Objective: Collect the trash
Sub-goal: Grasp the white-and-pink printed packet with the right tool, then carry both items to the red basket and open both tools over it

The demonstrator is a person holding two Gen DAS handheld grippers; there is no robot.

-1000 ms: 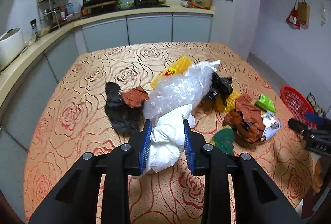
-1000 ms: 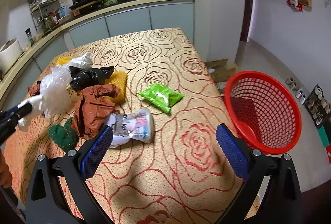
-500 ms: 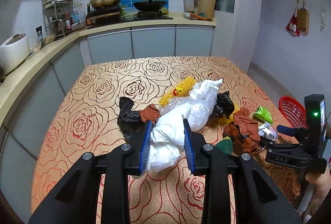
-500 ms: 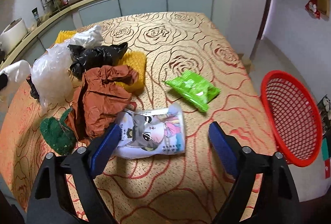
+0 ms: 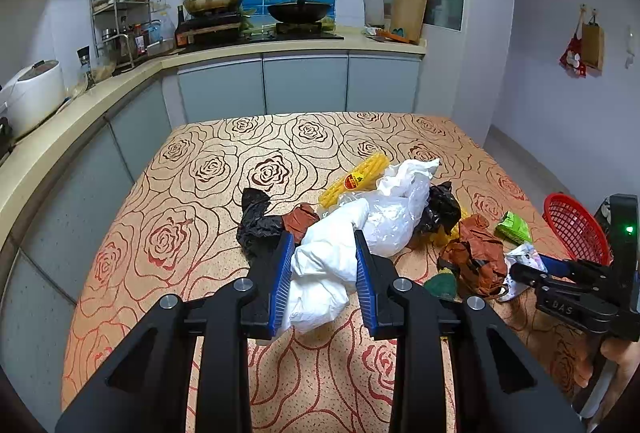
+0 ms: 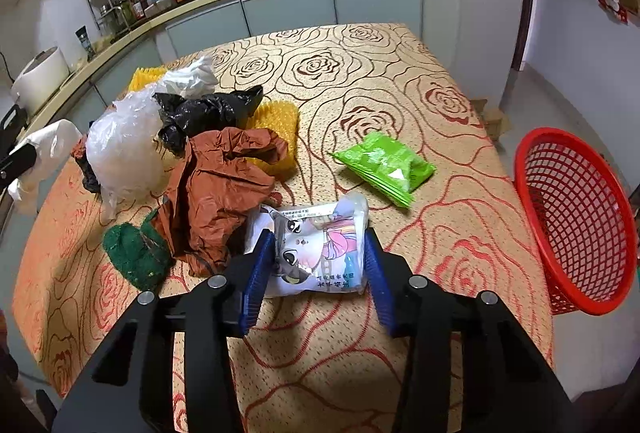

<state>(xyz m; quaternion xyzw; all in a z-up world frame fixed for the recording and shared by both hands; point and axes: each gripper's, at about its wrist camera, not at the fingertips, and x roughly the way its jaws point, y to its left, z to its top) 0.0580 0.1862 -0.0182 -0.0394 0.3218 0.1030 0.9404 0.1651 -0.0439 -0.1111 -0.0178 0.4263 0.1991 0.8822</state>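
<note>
My left gripper (image 5: 322, 275) is clamped on a crumpled white bag (image 5: 324, 273), lifted at centre frame so it clears the trash pile. My right gripper (image 6: 318, 271) has its jaws around the cartoon-printed packet (image 6: 316, 245), pads touching its sides as it lies on the table (image 6: 360, 93). The red basket (image 6: 576, 217) sits at the right edge of the frame, I judge as the drop point.

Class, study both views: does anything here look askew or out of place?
Yes. The red basket sits tipped at the table's right edge, mouth facing the table rather than upward. Crumpled bags and wrappers lie heaped on the tablecloth, including a green packet.
</note>
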